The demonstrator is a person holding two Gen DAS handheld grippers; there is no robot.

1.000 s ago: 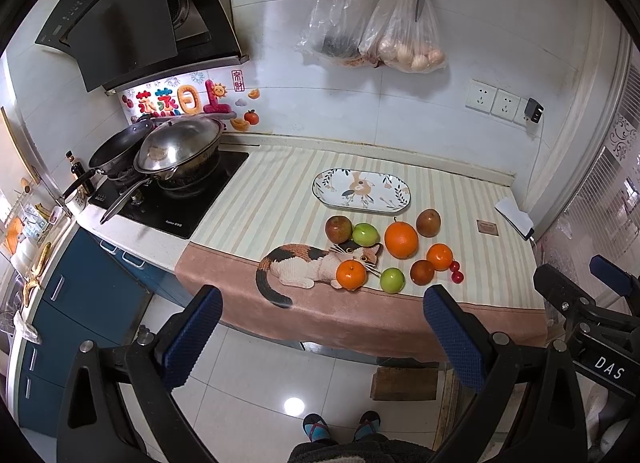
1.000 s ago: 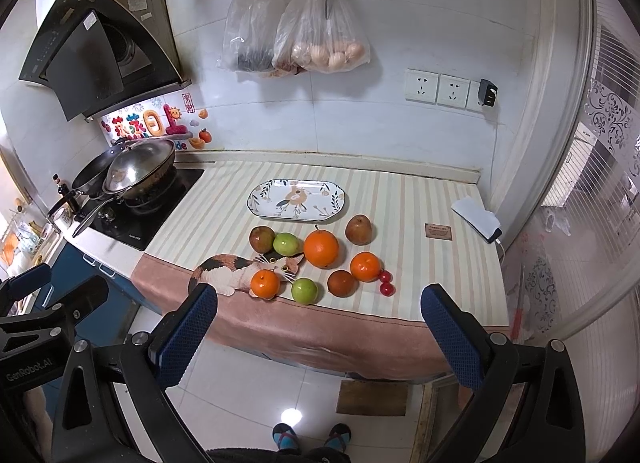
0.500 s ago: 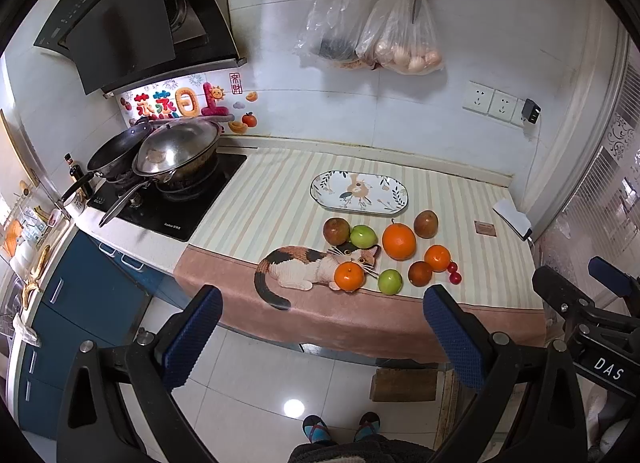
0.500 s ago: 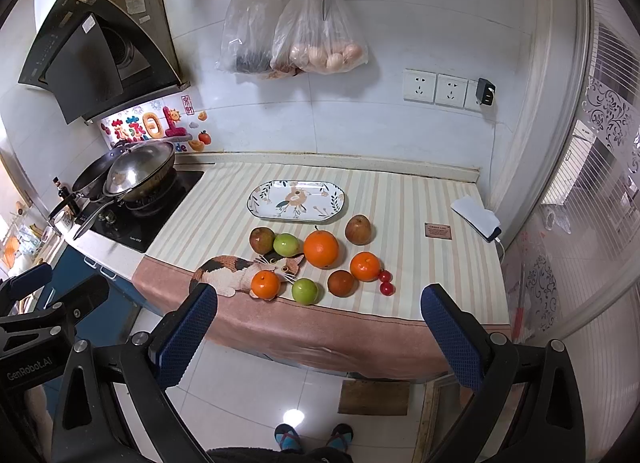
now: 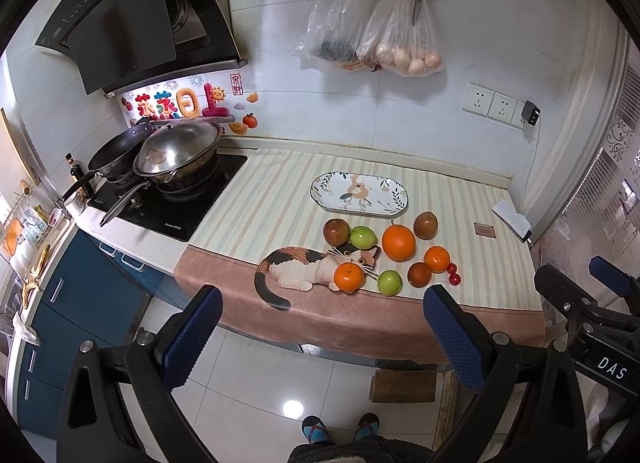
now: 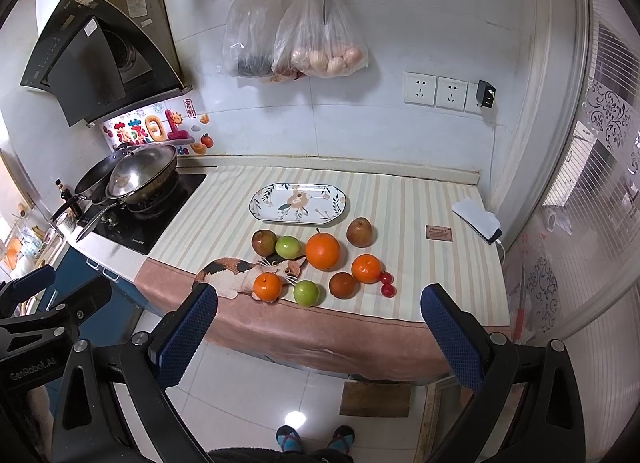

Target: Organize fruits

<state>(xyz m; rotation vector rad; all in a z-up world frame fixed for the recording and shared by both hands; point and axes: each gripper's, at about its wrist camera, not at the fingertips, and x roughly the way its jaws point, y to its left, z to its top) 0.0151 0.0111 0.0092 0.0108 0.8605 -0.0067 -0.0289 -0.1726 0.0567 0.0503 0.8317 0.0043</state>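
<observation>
Orange, green and brown fruits sit in a bunch on the striped cloth [image 5: 280, 191], all just in front of the flowery plate [image 5: 359, 193]. The plate has nothing on it yet.

Closest to the plate is the big orange [image 5: 398, 242]. Left of it sit a green apple [image 5: 363, 237] and a brown fruit [image 5: 336, 232], touching each other. Right of the big orange sits another brown fruit [image 5: 425, 225]. Farther from the plate, near the cloth's front edge, are a small orange [image 5: 349, 277] on the cat picture [image 5: 304, 269], a second green apple [image 5: 389, 282], a dark round fruit [image 5: 419, 274], another small orange [image 5: 437, 258] and two tiny red cherries [image 5: 453, 274].

A person stands back from the counter, feet on the white floor, holding a grabber in each hand. The left gripper [image 5: 320, 333] has its blue jaws spread wide and holds nothing. The right gripper [image 6: 319, 333] is the same, jaws wide apart and nothing between them. Both hang well in front of the counter, far from the plate.

I think the job has not really begun. No fruit has been picked up. Next, one grabber needs to go forward and down to a fruit, maybe one near the front edge, close softly around it, and carry it to the plate. Round fruit can roll, so the squeeze should be gentle and right in the middle.
</observation>
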